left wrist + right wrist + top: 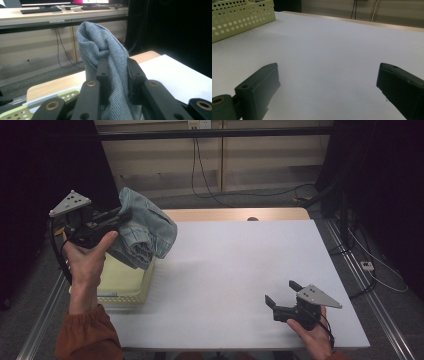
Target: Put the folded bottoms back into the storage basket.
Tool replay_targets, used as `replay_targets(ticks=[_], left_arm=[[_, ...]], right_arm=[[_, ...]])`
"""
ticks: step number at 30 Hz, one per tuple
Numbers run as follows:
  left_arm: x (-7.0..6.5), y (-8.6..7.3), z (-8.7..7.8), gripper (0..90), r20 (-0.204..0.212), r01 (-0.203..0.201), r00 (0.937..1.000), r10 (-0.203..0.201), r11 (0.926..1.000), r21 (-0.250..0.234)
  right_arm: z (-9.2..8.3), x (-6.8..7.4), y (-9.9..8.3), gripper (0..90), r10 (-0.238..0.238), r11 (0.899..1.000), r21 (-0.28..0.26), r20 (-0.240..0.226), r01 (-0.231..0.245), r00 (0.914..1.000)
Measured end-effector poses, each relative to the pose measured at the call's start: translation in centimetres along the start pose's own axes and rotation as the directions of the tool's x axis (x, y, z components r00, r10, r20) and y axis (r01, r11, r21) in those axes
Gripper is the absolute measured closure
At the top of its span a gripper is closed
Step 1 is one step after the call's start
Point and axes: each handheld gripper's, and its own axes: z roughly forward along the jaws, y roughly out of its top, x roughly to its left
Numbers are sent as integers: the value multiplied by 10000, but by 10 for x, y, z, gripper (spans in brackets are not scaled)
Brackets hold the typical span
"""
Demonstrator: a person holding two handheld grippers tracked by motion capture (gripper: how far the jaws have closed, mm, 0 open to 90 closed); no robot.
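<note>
A bunched blue denim garment (145, 227) hangs in the air over the pale yellow perforated basket (127, 290) at the table's left edge. My left gripper (122, 217) is shut on it, held level and raised by the hand. In the left gripper view the denim garment (105, 52) rises between the two black jaws, which press it from both sides. My right gripper (281, 292) rests low on the white table near the front right, open, with nothing between its fingers. The right gripper view shows bare table between the wide jaws, and the basket (239, 17) at the upper left.
The white table top (240, 265) stretches between the two hands. A wooden strip (235, 214) runs along its far edge. Cables trail on the floor behind and to the right of the table. Metal rails flank both sides.
</note>
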Motion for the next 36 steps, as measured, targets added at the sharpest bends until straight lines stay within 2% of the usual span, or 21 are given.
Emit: replay_targets(ticks=[11,18,26,36], left_arm=[[11,-10,-14,756,-289,127,9995,-126,9999,47],[18,-23,-14,757,-438,298,9986,-289,9994,197],[25,-29,-18,757,-683,365,9971,-339,9986,376],[42,-41,-21,757,-969,839,9922,-787,9952,511]], right_arm=[[0,0,0,46,-8,10000,-1,-1,8,10000],[0,0,0,47,3,10000,8,13,-3,10000],[-1,1,0,47,34,10000,-7,0,-34,10000],[0,1,0,47,-45,10000,35,-36,46,10000]])
